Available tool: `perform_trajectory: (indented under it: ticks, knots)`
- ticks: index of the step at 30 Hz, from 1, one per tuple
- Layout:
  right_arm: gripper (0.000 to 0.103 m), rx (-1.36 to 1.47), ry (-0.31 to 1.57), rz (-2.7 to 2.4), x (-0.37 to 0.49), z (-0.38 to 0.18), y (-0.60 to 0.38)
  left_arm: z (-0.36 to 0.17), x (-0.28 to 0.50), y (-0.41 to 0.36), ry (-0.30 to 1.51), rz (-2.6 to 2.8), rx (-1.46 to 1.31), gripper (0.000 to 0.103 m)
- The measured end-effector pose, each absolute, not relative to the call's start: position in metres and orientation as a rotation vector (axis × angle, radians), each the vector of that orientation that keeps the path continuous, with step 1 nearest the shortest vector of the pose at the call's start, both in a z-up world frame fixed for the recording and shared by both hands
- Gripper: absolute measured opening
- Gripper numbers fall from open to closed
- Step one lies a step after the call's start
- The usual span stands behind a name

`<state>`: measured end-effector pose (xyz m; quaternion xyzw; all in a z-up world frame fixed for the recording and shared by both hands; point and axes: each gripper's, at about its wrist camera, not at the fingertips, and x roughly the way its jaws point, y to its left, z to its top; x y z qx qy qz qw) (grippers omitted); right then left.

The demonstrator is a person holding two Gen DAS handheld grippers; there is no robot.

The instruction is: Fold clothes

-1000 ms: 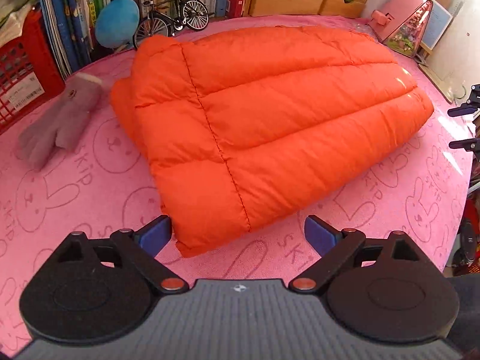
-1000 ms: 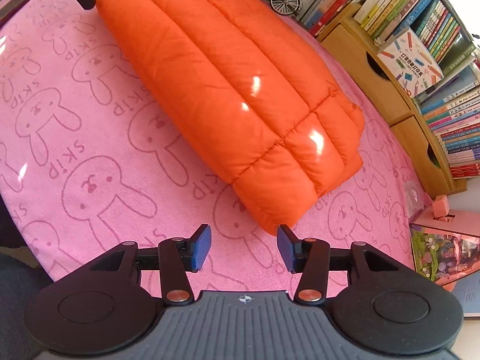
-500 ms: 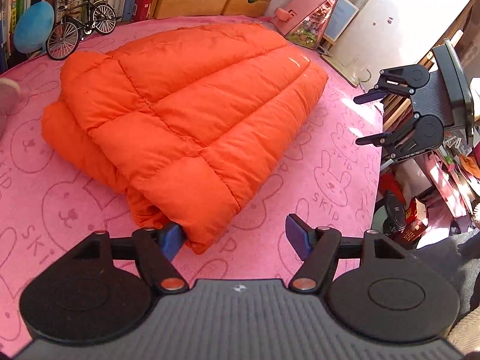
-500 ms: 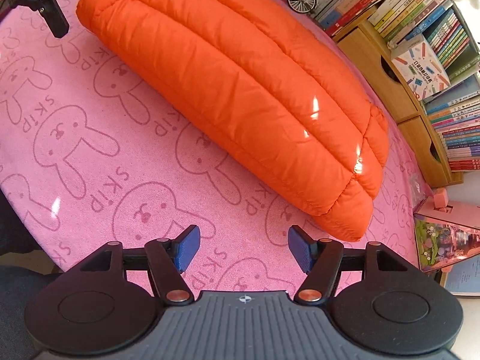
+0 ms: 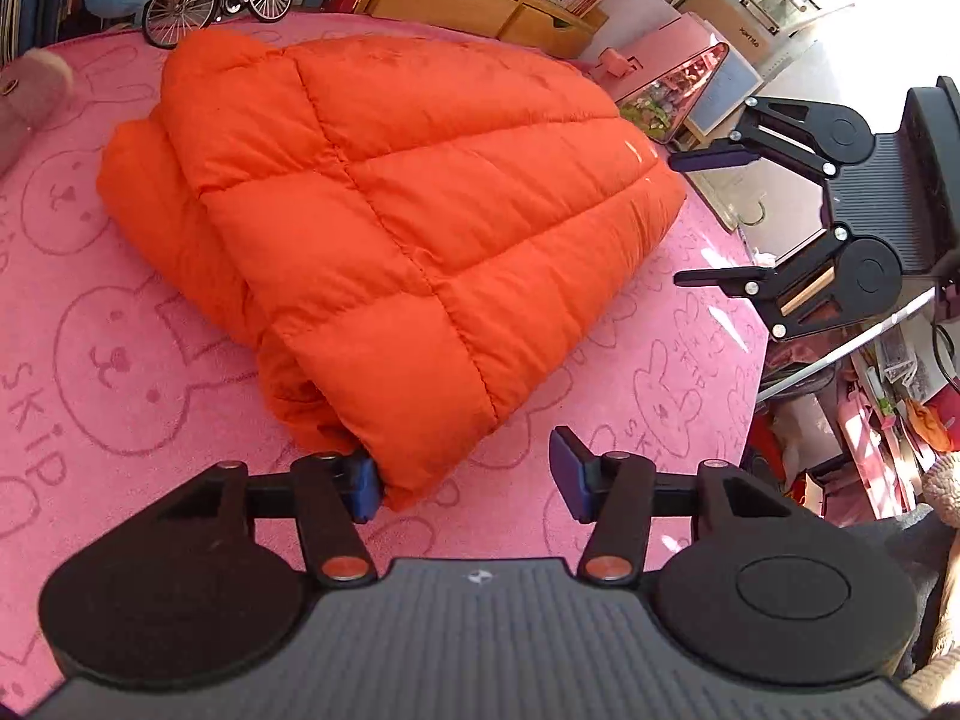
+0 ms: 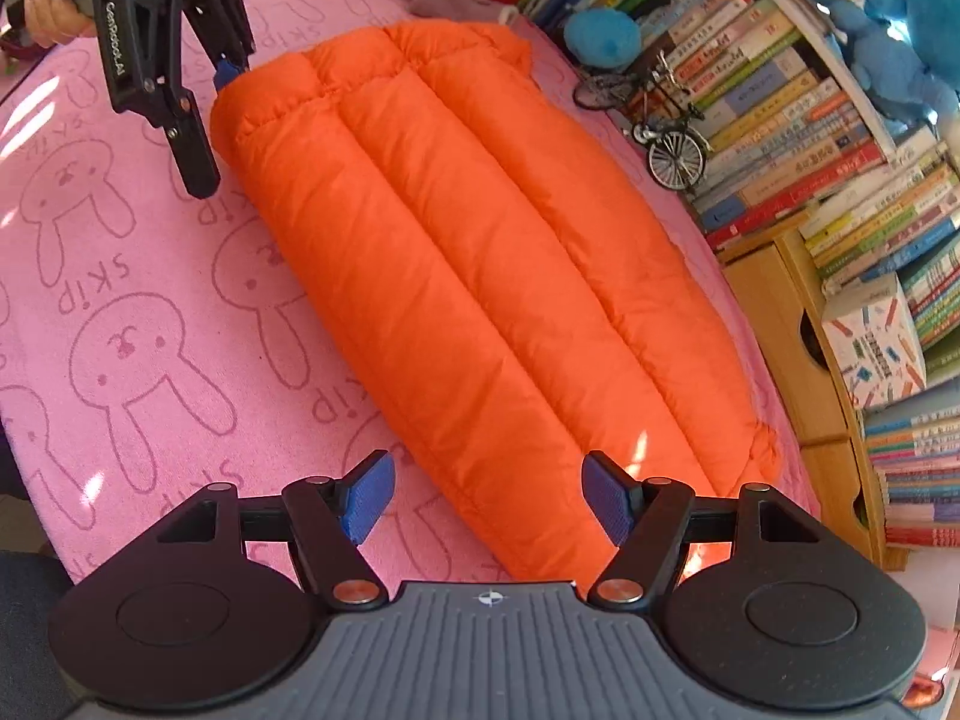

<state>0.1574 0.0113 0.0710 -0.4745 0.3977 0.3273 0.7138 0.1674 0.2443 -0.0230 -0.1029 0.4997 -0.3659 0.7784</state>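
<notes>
My left claw [image 5: 465,474] sits low at the near corner of the folded orange puffer jacket [image 5: 408,222] on the pink desk [image 5: 120,360], pads spread apart, one pad touching the corner. My right claw [image 6: 489,498] hovers at the jacket's opposite end, pads apart with the edge between them.

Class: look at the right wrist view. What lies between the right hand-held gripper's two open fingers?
The near end of the orange puffer jacket sits between the right hand-held gripper fingers, on the pink bunny cloth.
</notes>
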Motion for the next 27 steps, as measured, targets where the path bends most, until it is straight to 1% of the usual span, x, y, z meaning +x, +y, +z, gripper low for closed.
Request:
perform_trajectory:
  ticks: [3,7,8,10,13,14,15,17,18,19,20,21,22,24,27]
  knots:
    - [0.08,-1.111,0.777,0.877,0.161,0.071,0.04,-0.017,0.16,0.249,1.085,-0.769,-0.218,0.046]
    - [0.081,-1.18,0.672,1.039,0.161,0.064,0.072,-0.012,0.156,0.253,1.082,-0.739,-0.227,0.047]
    - [0.081,-1.196,0.654,1.071,0.16,0.061,0.079,-0.012,0.159,0.253,1.076,-0.731,-0.237,0.049]
    - [0.081,-1.225,0.633,1.123,0.157,0.054,0.089,-0.013,0.164,0.252,1.063,-0.715,-0.259,0.061]
    - [0.081,-1.257,0.631,1.166,0.153,0.043,0.099,-0.022,0.172,0.243,1.083,-0.711,-0.275,0.062]
    - [0.081,-1.267,0.631,1.177,0.151,0.04,0.101,-0.026,0.174,0.238,1.091,-0.717,-0.275,0.061]
    - [0.081,-1.282,0.624,1.184,0.15,0.036,0.103,-0.03,0.174,0.234,1.097,-0.724,-0.273,0.058]
    - [0.082,-1.311,0.61,1.198,0.149,0.029,0.105,-0.03,0.171,0.229,1.085,-0.734,-0.25,0.055]
    - [0.082,-1.318,0.605,1.201,0.149,0.026,0.106,-0.03,0.171,0.229,1.089,-0.725,-0.244,0.051]
    - [0.08,-1.324,0.6,1.203,0.149,0.023,0.106,-0.03,0.17,0.23,1.092,-0.717,-0.238,0.046]
    - [0.076,-1.331,0.595,1.206,0.149,0.02,0.107,-0.03,0.17,0.23,1.096,-0.708,-0.232,0.044]
    - [0.065,-1.335,0.592,1.208,0.15,0.017,0.107,-0.03,0.169,0.231,1.1,-0.7,-0.226,0.041]
    - [0.061,-1.33,0.597,1.204,0.151,0.016,0.107,-0.03,0.169,0.231,1.103,-0.691,-0.219,0.039]
    - [0.061,-1.315,0.602,1.199,0.154,0.015,0.106,-0.029,0.168,0.233,1.111,-0.675,-0.207,0.035]
    - [0.062,-1.317,0.594,1.179,0.155,0.014,0.099,-0.029,0.166,0.234,1.121,-0.649,-0.189,0.033]
